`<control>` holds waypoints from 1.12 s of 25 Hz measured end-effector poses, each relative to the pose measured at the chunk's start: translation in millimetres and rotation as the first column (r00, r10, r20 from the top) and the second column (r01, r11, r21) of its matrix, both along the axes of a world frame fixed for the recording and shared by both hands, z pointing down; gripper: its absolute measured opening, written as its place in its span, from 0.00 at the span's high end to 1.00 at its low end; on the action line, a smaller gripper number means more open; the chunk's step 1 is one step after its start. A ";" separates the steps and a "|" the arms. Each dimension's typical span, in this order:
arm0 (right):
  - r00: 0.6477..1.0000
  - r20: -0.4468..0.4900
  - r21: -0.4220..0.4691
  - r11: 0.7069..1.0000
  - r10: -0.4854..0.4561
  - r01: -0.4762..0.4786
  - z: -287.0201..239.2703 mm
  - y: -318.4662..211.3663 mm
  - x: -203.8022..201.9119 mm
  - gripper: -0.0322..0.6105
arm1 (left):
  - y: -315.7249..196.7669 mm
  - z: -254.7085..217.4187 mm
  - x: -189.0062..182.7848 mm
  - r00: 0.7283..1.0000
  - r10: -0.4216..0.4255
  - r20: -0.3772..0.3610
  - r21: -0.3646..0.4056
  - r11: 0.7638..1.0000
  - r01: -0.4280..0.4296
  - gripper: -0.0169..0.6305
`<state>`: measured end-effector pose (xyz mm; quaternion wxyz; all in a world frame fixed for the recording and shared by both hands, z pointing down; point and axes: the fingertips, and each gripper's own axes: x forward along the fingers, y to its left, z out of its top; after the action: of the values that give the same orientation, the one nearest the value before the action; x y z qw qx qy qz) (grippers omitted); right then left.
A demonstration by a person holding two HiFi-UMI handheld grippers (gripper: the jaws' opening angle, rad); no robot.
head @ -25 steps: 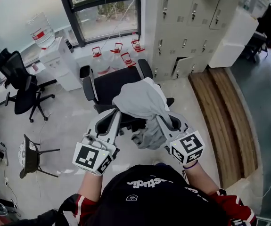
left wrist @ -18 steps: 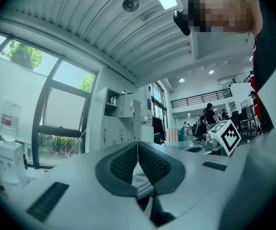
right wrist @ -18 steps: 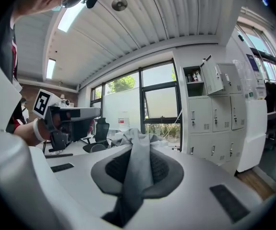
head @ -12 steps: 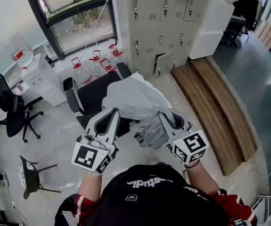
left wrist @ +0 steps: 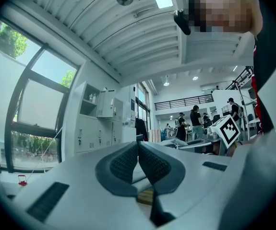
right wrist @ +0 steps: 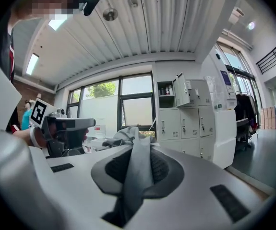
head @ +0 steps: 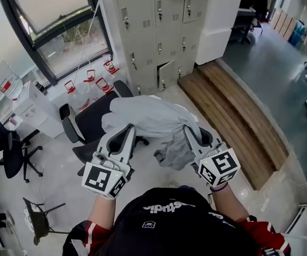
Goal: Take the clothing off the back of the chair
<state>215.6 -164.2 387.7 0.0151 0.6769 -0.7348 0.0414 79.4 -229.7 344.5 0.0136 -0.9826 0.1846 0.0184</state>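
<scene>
The grey garment (head: 148, 116) has swung clear of the chair (head: 92, 122) and now hangs between the right tongs (head: 189, 132), clamped on a fold, and the left tongs (head: 127, 128), pressed together, seemingly pinching its edge. Removal looks done.

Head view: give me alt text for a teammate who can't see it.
Seen from above, a grey garment is held up between two handheld grippers: the right gripper pinches one end, the left gripper meets the other. Below it stands a black office chair on a pale floor, with grey lockers and a window beyond.
</scene>
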 end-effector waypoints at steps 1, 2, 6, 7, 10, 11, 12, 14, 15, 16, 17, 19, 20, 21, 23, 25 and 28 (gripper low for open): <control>1.000 0.003 0.004 1.000 0.012 -0.012 -0.7 3.1 6.6 0.87 | 1.7 -0.2 6.0 1.000 0.009 0.000 0.002 1.000 -0.009 0.94; 1.000 0.007 0.008 1.000 0.023 -0.023 -1.7 5.5 13.5 0.87 | 2.7 -0.8 11.8 1.000 0.016 0.001 0.003 1.000 -0.016 0.94; 0.998 0.023 0.022 0.998 0.060 -0.061 -7.8 13.3 39.8 0.87 | 4.9 -2.9 34.1 0.999 0.038 0.003 0.003 0.999 -0.038 0.94; 0.997 0.023 0.025 0.997 0.068 -0.068 -9.2 15.1 45.4 0.87 | 5.4 -2.9 39.6 0.999 0.043 0.004 0.003 0.999 -0.043 0.94; 0.996 0.024 0.027 0.996 0.086 -0.086 -7.4 21.6 59.2 0.87 | 9.8 0.7 57.0 0.998 0.061 0.009 0.000 0.998 -0.061 0.94; 0.996 0.025 0.027 0.996 0.090 -0.090 -5.7 24.4 63.2 0.87 | 12.6 2.2 63.1 0.998 0.068 0.010 0.000 0.998 -0.068 0.94; 0.995 0.027 0.026 0.995 0.093 -0.093 -3.9 27.7 67.2 0.87 | 16.2 3.5 69.4 0.997 0.075 0.011 0.000 0.997 -0.075 0.94; 0.995 0.029 0.026 0.995 0.099 -0.099 -0.8 34.5 76.0 0.87 | 23.9 5.9 81.9 0.996 0.090 0.012 0.001 0.996 -0.090 0.94; 0.994 0.030 0.027 0.994 0.103 -0.104 0.2 37.5 81.4 0.87 | 27.1 7.3 88.1 0.995 0.096 0.012 0.002 0.995 -0.096 0.94; 0.994 0.029 0.028 0.994 0.109 -0.110 1.0 40.1 87.5 0.87 | 29.8 9.1 94.1 0.995 0.102 0.014 0.001 0.995 -0.102 0.94; 0.993 0.028 0.030 0.993 0.116 -0.117 1.9 42.5 94.1 0.87 | 32.1 11.5 99.4 0.994 0.106 0.016 -0.001 0.994 -0.106 0.94; 0.991 0.030 0.031 0.991 0.131 -0.132 5.2 46.8 105.7 0.87 | 35.3 17.9 106.9 0.994 0.111 0.022 -0.007 0.994 -0.111 0.94; 0.990 0.031 0.030 0.990 0.138 -0.139 7.6 48.9 109.8 0.87 | 36.4 21.5 109.0 0.993 0.111 0.025 -0.011 0.994 -0.111 0.94; 0.989 0.031 0.029 0.989 0.142 -0.143 9.9 50.8 112.7 0.87 | 36.9 24.6 110.7 0.993 0.111 0.026 -0.014 0.994 -0.111 0.94; 0.989 0.026 0.024 0.989 0.147 -0.147 12.3 53.0 117.0 0.87 | 36.5 27.5 115.0 0.993 0.111 0.027 -0.020 0.994 -0.111 0.94; 0.989 0.022 0.018 0.989 0.149 -0.150 11.1 53.7 121.1 0.87 | 36.4 25.4 120.9 0.993 0.114 0.025 -0.023 0.993 -0.114 0.94; 0.989 0.029 0.017 0.989 0.147 -0.148 10.3 56.3 127.5 0.87 | 40.7 22.9 130.8 0.992 0.123 0.025 -0.019 0.992 -0.122 0.94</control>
<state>343.1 -107.9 398.0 -0.0048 0.7289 -0.6832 0.0448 210.2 -189.0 367.4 0.0063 -0.9923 0.1238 0.0050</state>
